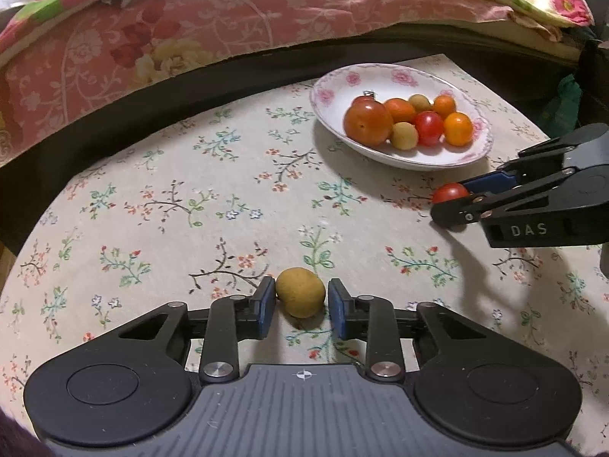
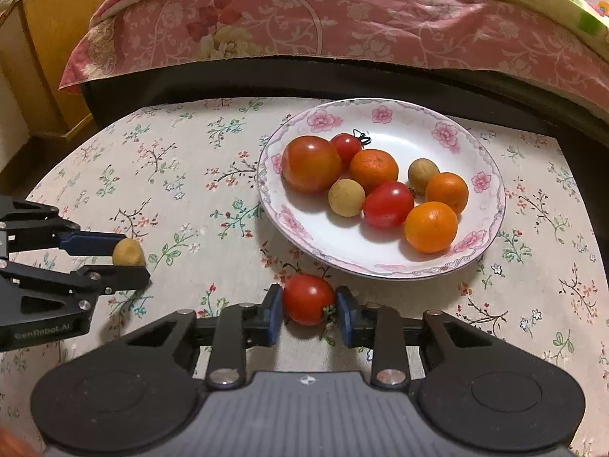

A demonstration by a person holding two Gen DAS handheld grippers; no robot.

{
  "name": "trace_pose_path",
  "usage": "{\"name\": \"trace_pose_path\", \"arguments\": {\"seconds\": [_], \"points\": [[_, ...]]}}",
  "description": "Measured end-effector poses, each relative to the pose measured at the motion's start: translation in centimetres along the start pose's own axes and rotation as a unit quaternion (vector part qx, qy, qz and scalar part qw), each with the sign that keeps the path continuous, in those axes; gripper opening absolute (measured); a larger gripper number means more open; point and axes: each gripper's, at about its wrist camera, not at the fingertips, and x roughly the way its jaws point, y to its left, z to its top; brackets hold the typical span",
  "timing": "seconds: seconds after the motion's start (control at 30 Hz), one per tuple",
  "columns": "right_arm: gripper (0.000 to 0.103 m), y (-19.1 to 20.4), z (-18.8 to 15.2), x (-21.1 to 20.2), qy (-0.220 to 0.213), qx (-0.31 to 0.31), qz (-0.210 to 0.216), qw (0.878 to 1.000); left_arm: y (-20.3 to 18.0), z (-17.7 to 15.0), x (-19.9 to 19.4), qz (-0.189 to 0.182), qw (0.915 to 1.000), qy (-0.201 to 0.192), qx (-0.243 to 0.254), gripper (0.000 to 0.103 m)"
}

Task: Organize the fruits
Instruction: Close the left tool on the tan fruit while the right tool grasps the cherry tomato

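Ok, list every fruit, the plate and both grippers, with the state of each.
left gripper: jaws around the tan fruit, small gaps at both pads, not clearly clamped.
tan fruit: between the left pads, off the plate.
right gripper: jaws around the loose red tomato, pads close to it.
loose red tomato: beside the plate, not on it.
plate: upright on the tablecloth, holding eight fruits.

Both grippers low over the surface, jaws part-closed around fruit

The left gripper (image 1: 300, 299) brackets a tan longan (image 1: 300, 297), narrow gaps at both pads. The right gripper (image 2: 309, 306) brackets a red cherry tomato (image 2: 308, 299), its left pad touching; its right pad meets the stem.
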Motion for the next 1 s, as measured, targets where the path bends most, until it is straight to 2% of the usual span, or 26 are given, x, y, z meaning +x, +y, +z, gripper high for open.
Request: {"name": "trace_pose_path", "arguments": {"seconds": [0.23,0.5,0.6,0.7,0.83,1.0], "points": [[0.03,0.5,-0.8,-0.6,0.009,-0.01,0.012,1.0,-1.1,-0.3,-0.4,-0.021,0.9997,0.001,0.016,0.038],[0.03,1.1,-1.1,-0.8,0.013,-0.029,0.018,0.999,-2.1,-0.8,-0.2,-0.027,0.9989,0.006,0.038,0.042],[0.031,0.9,-1.2,-0.9,0.011,-0.026,0.022,0.999,-2.2,-0.9,-0.2,-0.028,0.9988,0.005,0.04,0.049],[0.033,1.0,-1.4,-1.0,0.01,-0.033,0.023,0.999,-2.3,-1.0,-0.3,-0.024,0.9988,0.004,0.044,0.051],[0.04,1.2,-1.5,-1.0,0.009,-0.038,0.028,0.999,-2.3,-1.1,-0.4,-0.024,0.9988,0.002,0.043,0.059],[0.041,0.9,-1.5,-0.9,0.006,-0.035,0.026,0.999,-2.3,-1.0,-0.4,-0.017,0.9989,-0.002,0.043,0.061]]}}
